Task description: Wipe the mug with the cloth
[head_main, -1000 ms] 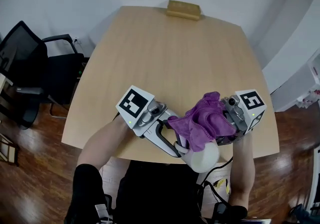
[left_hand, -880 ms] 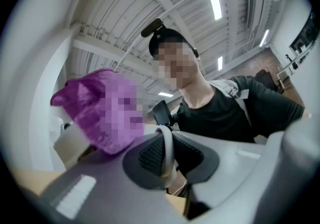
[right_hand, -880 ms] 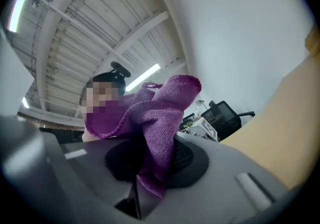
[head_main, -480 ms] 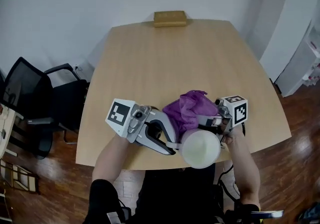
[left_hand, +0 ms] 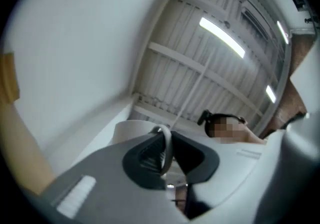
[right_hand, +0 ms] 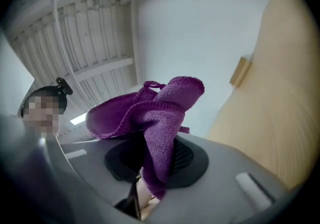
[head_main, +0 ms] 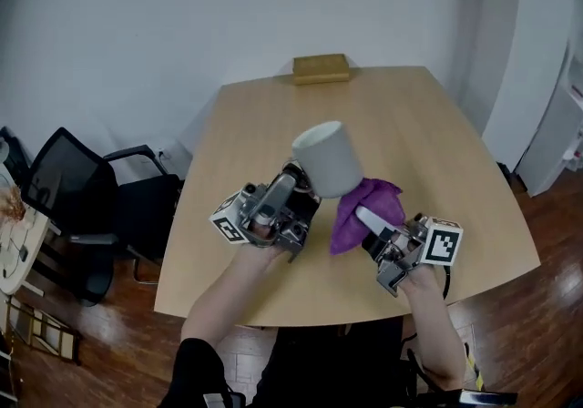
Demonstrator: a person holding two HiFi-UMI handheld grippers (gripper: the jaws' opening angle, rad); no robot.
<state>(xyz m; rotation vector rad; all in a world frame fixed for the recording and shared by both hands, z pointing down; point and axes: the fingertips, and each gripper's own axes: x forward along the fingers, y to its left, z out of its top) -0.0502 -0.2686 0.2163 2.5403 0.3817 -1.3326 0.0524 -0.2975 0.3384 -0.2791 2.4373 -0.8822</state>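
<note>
- Above the tan table (head_main: pixel 428 142), in the head view, the left gripper (head_main: pixel 293 189) holds a white mug (head_main: pixel 326 158) up in the air, and the right gripper (head_main: pixel 372 222) carries a purple cloth (head_main: pixel 369 197) just below and to the right of it. Whether cloth and mug touch cannot be told.
- The head view alone shows the black office chair (head_main: pixel 86 201) left of the table. It also shows the wooden block (head_main: pixel 321 68) at the far edge.
- The left gripper view alone shows the grip. The jaws stand narrow, pinched on the thin loop of the handle (left_hand: pixel 165 147), with the mug body (left_hand: pixel 131 130) behind them. Beyond is a ribbed ceiling (left_hand: pixel 220 43) with strip lights.
- The right gripper view shows its jaws clamped on a fold of the cloth (right_hand: pixel 160 118), which bunches up over them. The table (right_hand: pixel 285 118) and the block (right_hand: pixel 241 70) lie to the right.
- Half a second ago the mug sat low at the near table edge with the cloth bunched against it. It has since been raised well above the tabletop, and the cloth has dropped to its side.
</note>
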